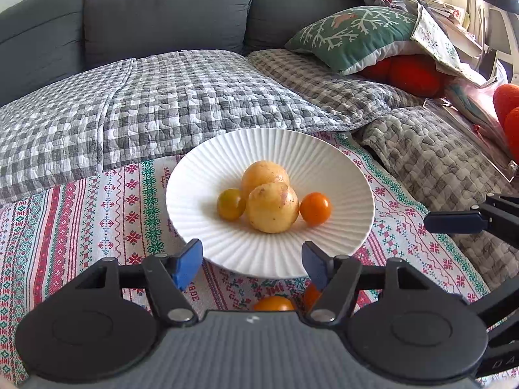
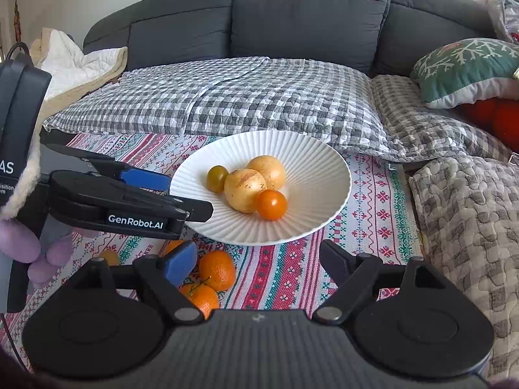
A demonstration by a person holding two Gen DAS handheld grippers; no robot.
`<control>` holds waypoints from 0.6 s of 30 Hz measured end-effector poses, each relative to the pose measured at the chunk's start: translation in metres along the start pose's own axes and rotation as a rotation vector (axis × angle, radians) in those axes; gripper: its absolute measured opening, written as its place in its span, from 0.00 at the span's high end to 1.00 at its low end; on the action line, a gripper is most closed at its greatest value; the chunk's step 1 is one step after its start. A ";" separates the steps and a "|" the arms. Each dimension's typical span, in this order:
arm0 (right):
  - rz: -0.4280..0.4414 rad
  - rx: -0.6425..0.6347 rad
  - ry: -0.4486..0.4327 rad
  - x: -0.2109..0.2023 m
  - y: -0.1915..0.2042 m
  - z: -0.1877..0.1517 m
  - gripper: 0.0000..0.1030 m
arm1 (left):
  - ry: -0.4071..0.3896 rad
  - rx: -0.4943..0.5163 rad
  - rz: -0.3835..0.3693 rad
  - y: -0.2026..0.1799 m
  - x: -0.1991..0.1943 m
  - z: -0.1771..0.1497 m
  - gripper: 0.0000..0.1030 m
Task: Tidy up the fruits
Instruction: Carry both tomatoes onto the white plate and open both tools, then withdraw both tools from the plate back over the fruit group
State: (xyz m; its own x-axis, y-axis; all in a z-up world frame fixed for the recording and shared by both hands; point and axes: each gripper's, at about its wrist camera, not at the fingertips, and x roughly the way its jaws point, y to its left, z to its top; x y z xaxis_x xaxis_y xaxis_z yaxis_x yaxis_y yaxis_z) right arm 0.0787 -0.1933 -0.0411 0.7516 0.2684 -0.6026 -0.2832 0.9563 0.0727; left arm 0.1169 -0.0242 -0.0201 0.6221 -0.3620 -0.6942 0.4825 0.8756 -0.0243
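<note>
A white ribbed plate (image 1: 194,168) (image 2: 324,162) sits on a patterned cloth and holds two yellow round fruits (image 1: 272,207) (image 2: 245,189), a greenish cherry tomato (image 1: 231,204) (image 2: 217,178) and an orange cherry tomato (image 1: 315,208) (image 2: 271,204). My left gripper (image 1: 251,254) (image 2: 181,194) hovers at the plate's near-left rim, open, nothing between its fingers. Just short of the plate's near edge, my right gripper (image 2: 256,253) is open and empty too; one of its fingers (image 1: 454,222) shows at the right of the left wrist view. Tangerines (image 2: 216,269) (image 1: 274,303) lie on the cloth below the grippers.
A grey sofa (image 2: 292,9) with checked quilts (image 2: 259,97) runs behind the plate. A green cushion (image 1: 350,32) and red cushions (image 1: 405,71) pile at the right. A hand in a purple glove (image 2: 32,249) holds the left gripper.
</note>
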 end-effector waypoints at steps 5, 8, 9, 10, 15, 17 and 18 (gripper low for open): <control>-0.014 -0.004 0.007 -0.016 0.004 -0.007 0.14 | 0.001 -0.010 0.015 0.002 -0.021 -0.011 0.26; -0.023 0.000 0.004 -0.026 0.007 -0.010 0.11 | 0.007 -0.022 0.020 0.004 -0.034 -0.019 0.21; -0.024 0.002 0.004 -0.028 0.008 -0.011 0.11 | 0.008 -0.021 0.024 0.005 -0.038 -0.022 0.20; -0.026 0.004 0.005 -0.031 0.009 -0.012 0.10 | 0.010 -0.018 0.028 0.005 -0.043 -0.025 0.19; -0.045 0.004 0.013 -0.045 0.017 -0.018 0.08 | 0.016 -0.012 0.047 0.010 -0.064 -0.037 0.16; -0.053 0.009 0.017 -0.051 0.021 -0.020 0.07 | 0.015 -0.013 0.053 0.012 -0.072 -0.041 0.14; -0.050 0.013 0.020 -0.053 0.021 -0.021 0.06 | 0.014 -0.014 0.056 0.012 -0.075 -0.044 0.13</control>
State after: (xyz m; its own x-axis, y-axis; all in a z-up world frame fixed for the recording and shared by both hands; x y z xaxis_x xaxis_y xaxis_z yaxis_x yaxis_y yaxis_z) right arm 0.0201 -0.1895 -0.0240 0.7528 0.2179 -0.6212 -0.2376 0.9699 0.0523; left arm 0.0489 0.0278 0.0006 0.6389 -0.3080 -0.7049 0.4387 0.8986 0.0050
